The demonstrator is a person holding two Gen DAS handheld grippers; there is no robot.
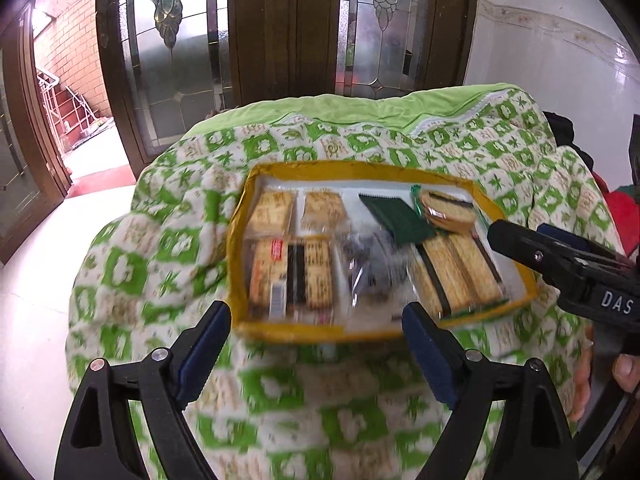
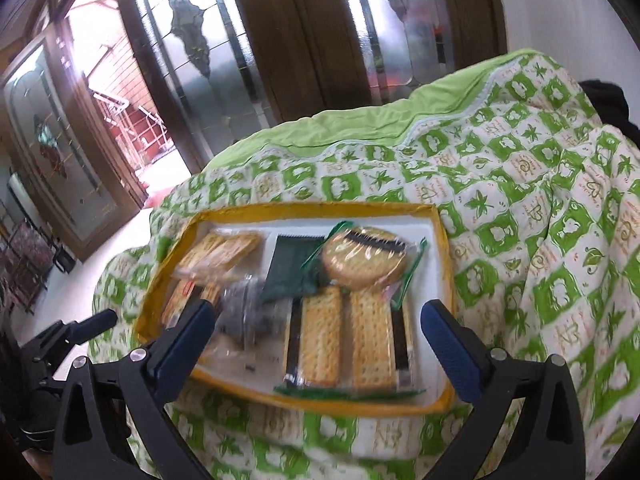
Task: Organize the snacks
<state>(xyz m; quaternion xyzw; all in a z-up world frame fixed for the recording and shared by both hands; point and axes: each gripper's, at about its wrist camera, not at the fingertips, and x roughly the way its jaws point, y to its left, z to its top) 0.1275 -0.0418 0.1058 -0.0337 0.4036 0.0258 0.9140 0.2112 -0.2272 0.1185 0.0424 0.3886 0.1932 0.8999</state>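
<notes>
Both grippers, left [image 1: 316, 324] and right [image 2: 318, 322], hover empty with fingers spread wide above the yellow-rimmed box [image 2: 436, 216] on the quilt [image 2: 540, 200], snack packets [image 2: 340, 332] lying inside, seemingly sorted.

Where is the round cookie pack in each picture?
Left wrist view: the round cookie pack lies in the far right corner of the yellow box, right of centre in the picture.
Right wrist view: the round cookie pack sits near the picture's middle, at the box's far side.
Shared landmark: the dark green packet just left of it.
</notes>
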